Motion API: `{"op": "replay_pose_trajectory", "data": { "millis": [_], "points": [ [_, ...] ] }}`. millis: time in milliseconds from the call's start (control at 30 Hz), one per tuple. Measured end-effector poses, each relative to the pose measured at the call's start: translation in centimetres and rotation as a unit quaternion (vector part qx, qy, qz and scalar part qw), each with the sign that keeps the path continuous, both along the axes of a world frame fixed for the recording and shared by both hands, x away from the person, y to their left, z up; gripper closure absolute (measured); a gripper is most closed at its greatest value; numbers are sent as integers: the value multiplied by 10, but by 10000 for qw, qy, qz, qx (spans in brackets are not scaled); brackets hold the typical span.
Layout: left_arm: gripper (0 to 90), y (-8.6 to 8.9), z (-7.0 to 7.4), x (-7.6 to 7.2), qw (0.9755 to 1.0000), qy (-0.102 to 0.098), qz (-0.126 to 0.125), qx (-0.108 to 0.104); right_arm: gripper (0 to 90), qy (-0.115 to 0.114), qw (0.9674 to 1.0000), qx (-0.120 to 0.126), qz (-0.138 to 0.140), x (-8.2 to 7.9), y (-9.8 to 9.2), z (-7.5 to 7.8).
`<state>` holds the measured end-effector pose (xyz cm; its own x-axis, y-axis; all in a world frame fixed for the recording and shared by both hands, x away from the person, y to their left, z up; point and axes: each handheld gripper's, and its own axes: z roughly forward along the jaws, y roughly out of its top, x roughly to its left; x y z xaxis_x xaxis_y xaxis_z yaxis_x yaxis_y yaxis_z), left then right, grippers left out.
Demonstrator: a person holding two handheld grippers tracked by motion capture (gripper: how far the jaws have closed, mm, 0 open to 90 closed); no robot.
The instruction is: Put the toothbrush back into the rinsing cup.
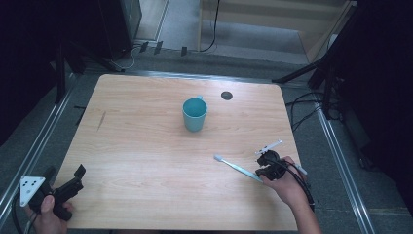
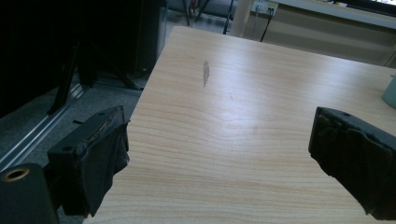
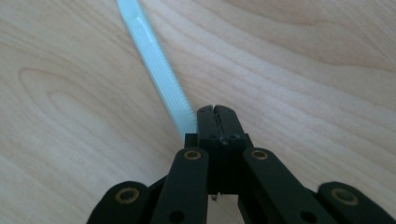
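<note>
High view: your right tool point(image 1: 265, 165) sits near the counter's point(image 1: 146, 146) right edge, toward the front corner, with its jaws pressed together at the handle end of a pale blue toothbrush point(image 1: 237, 167). The brush lies across the wood, bristle head pointing toward the counter's middle. A teal mug point(image 1: 195, 113) stands upright well apart from it, nearer the far edge, beside a dark round grommet point(image 1: 226, 95).

Right gripper view, close up: the jaws meet with no visible gap, and the ribbed handle point(image 3: 163, 74) runs in at their left side. Whether the handle is pinched between them or merely lies alongside cannot be told.

Your left tool point(image 1: 68, 187) rests at the front left corner with its jaws spread wide and nothing between them.

Likely trouble from here: if the hold is only on the handle's very tip, the long brush could pivot or droop as you lift, or slip free. If the jaws have shut beside it, you would lift nothing and may nudge the brush toward the right edge.
</note>
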<state>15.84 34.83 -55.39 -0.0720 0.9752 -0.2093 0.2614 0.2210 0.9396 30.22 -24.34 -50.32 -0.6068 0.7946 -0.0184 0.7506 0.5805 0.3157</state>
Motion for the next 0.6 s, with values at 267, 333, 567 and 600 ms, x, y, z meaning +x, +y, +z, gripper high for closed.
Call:
{"op": "replay_pose_trajectory", "data": {
  "millis": [267,333,567,600],
  "points": [
    [52,0,0,0,10000,-6,7,-20,894,82,9998,-21,195,-14,2,0],
    [52,0,0,0,10000,-9,16,-26,892,131,9997,9,190,-16,2,-1],
    [52,1,0,0,10000,4,4,-14,880,236,9992,140,295,-21,3,-5],
    [52,0,0,0,10000,4,6,-16,841,249,9985,173,463,-23,6,-4]
  ]
}}
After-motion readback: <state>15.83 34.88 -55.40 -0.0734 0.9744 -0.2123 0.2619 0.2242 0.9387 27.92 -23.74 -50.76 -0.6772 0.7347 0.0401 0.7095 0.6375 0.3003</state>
